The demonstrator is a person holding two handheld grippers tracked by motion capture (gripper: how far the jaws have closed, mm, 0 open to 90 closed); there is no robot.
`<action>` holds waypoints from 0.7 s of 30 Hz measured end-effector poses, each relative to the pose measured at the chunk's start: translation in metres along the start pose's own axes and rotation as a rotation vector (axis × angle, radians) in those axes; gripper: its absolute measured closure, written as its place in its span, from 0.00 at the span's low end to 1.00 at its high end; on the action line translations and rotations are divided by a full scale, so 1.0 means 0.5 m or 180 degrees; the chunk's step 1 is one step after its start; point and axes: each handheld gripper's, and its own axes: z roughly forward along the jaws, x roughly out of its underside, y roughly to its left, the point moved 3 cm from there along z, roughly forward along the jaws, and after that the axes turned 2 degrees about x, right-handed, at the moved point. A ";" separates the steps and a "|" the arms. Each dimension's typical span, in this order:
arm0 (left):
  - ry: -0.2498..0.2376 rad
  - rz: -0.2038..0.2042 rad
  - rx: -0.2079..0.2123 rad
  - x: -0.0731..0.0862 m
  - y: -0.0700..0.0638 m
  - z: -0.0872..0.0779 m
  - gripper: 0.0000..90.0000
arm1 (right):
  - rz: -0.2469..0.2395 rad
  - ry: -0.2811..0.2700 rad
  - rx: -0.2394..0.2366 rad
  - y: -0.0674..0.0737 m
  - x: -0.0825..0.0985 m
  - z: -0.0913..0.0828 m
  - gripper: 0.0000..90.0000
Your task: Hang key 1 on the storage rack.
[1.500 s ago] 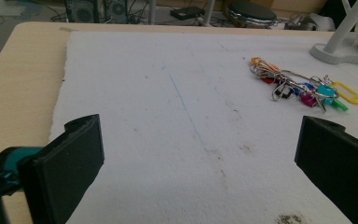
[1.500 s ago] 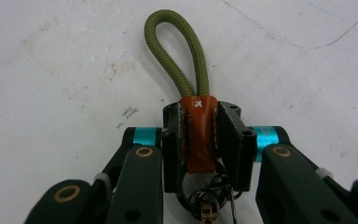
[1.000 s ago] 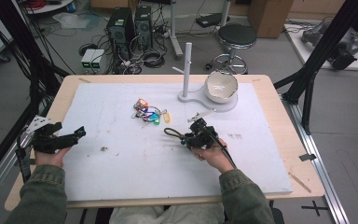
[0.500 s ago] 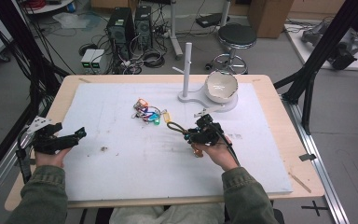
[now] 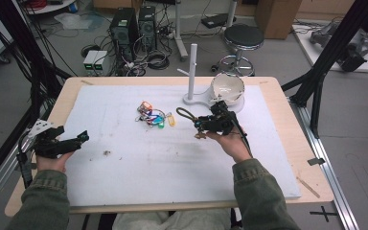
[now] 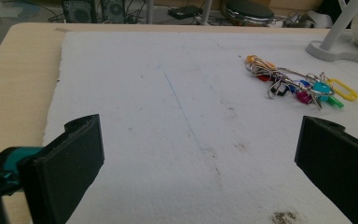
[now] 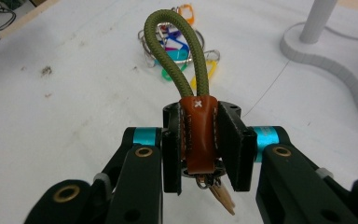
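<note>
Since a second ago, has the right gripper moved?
Yes. The right gripper has moved up the high view, closer to the white stand.

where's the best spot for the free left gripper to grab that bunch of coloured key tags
Probably the metal rings at the middle of the key tags, from straight above. The bunch lies flat on the white mat, so a level approach would likely only push it. The left gripper is open.
</note>
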 end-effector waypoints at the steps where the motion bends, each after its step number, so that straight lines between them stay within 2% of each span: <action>1: 0.0000 -0.0002 -0.0001 0.000 0.000 0.000 0.02 | -0.0003 0.0001 0.0020 -0.002 -0.006 -0.003 0.80; 9: 0.0009 0.0006 0.0007 0.000 0.000 0.000 0.02 | 0.0051 -0.0083 0.0052 -0.021 -0.054 -0.026 0.80; 21: 0.0014 0.0019 0.0017 0.001 -0.002 0.003 0.02 | 0.0116 -0.0169 0.0159 -0.049 -0.105 -0.035 0.80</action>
